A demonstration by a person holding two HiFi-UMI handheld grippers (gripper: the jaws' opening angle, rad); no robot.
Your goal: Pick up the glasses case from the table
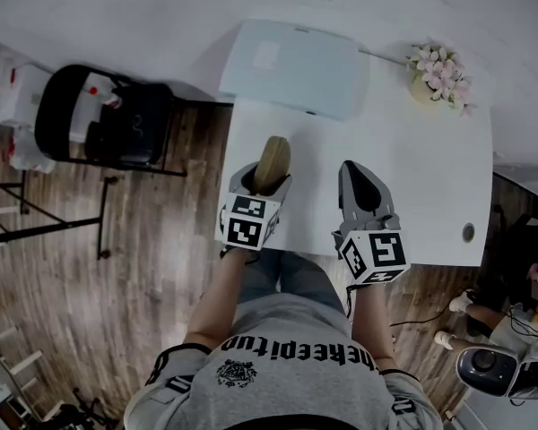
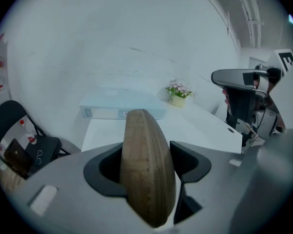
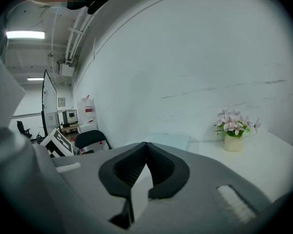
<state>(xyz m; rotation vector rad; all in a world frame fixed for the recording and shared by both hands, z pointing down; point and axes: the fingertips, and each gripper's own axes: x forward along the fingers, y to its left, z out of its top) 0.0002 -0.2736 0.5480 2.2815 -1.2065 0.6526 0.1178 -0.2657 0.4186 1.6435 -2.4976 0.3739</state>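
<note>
The glasses case [image 1: 272, 162], a tan woven oval, stands on edge between the jaws of my left gripper [image 1: 267, 184], above the near left part of the white table [image 1: 421, 186]. In the left gripper view the glasses case [image 2: 146, 169] fills the gap of the left gripper [image 2: 147, 152], with both dark pads pressed on its sides. My right gripper [image 1: 359, 176] hovers beside it to the right. Seen in its own view, the right gripper [image 3: 146, 146] has its tips touching and nothing between them.
A flat pale-blue box [image 1: 296, 65] lies at the table's far edge. A small pot of pink flowers [image 1: 439, 74] stands at the far right corner. A black chair [image 1: 108, 115] with things on it sits left of the table. A cable hole [image 1: 467, 232] is near the right front edge.
</note>
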